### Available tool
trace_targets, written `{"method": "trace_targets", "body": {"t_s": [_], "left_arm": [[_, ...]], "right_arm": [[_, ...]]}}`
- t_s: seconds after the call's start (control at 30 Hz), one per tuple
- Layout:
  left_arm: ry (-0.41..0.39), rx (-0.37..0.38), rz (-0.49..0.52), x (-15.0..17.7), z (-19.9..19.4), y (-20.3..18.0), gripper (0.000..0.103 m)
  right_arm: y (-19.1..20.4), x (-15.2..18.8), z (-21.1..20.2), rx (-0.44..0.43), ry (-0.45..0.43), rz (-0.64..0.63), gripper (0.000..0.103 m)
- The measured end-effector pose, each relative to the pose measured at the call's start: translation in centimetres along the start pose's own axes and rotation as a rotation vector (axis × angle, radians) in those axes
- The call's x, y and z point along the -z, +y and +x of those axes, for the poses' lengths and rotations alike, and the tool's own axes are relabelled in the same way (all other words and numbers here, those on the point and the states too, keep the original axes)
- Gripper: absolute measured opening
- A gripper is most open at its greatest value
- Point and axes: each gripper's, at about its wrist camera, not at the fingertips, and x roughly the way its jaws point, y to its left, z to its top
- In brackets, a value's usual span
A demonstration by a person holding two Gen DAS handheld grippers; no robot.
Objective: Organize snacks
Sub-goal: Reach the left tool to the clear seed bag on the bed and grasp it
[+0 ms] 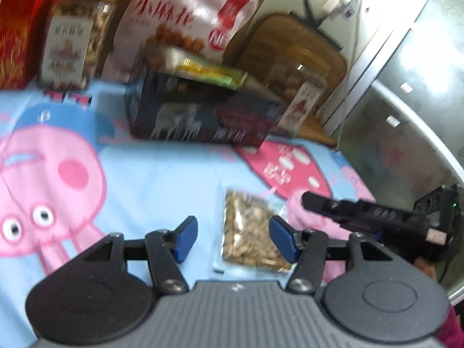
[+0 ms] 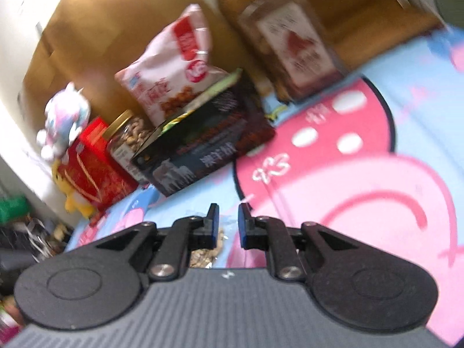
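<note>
On the cartoon-printed blue cloth (image 1: pixel 162 174), left wrist view: left gripper (image 1: pixel 233 239) hovering low with blue-padded fingers (image 1: pixel 185 239) spread wide, holding nothing. Clear packet of nuts (image 1: pixel 249 232) lying flat on the cloth, sitting between the two fingertips and slightly toward the right-hand pad, apparently beneath them rather than touching. Right gripper (image 1: pixel 307 200) reaching in from the right edge, its dark tip just beside the packet's far corner. Standing farther back: dark carton (image 1: pixel 203 116), green-edged pack resting on top of it; behind, pink snack bag (image 1: pixel 185 14), gold-lidded nut jar (image 1: pixel 75 40), red gift box (image 1: pixel 17 29), second jar (image 1: pixel 301 87) to the right.

Over the same cloth (image 2: pixel 362 116), right wrist view: right gripper (image 2: pixel 227 226) pointing at the pink print, fingers (image 2: pixel 213 226) set narrow with a small gap showing between the pads, gripping nothing. Packet of nuts (image 2: pixel 207 252) lying below and left of the fingertips, mostly hidden behind the left finger linkage. Dark carton (image 2: pixel 203 145) ahead, pink snack bag (image 2: pixel 177 72) leaning behind it, nut jar (image 2: pixel 127 136) and red gift box (image 2: pixel 95 171) to the left, second jar (image 2: pixel 287 40) upper right, all blurred.
</note>
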Motion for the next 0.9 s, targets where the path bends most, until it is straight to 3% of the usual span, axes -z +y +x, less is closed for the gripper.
{"method": "trace_targets", "body": {"t_s": [0.07, 0.27, 0.5, 0.9], "left_arm": [[0.019, 0.002, -0.024, 0.4, 0.5, 0.5, 0.048], [0.005, -0.044, 0.029, 1.0, 0.4, -0.2, 0.043], [-0.010, -0.046, 0.045, 1.2, 0.3, -0.3, 0.044], [-0.044, -0.043, 0.068, 1.8, 0.1, -0.4, 0.045]], "right_arm": [[-0.4, 0.0, 0.1, -0.016, 0.013, 0.047, 0.018], [-0.9, 0.1, 1.1, -0.008, 0.044, 0.097, 0.018], [-1.0, 0.0, 2.2, -0.025, 0.055, 0.125, 0.018], [-1.5, 0.4, 2.2, -0.240, 0.085, 0.246, 0.022]]}}
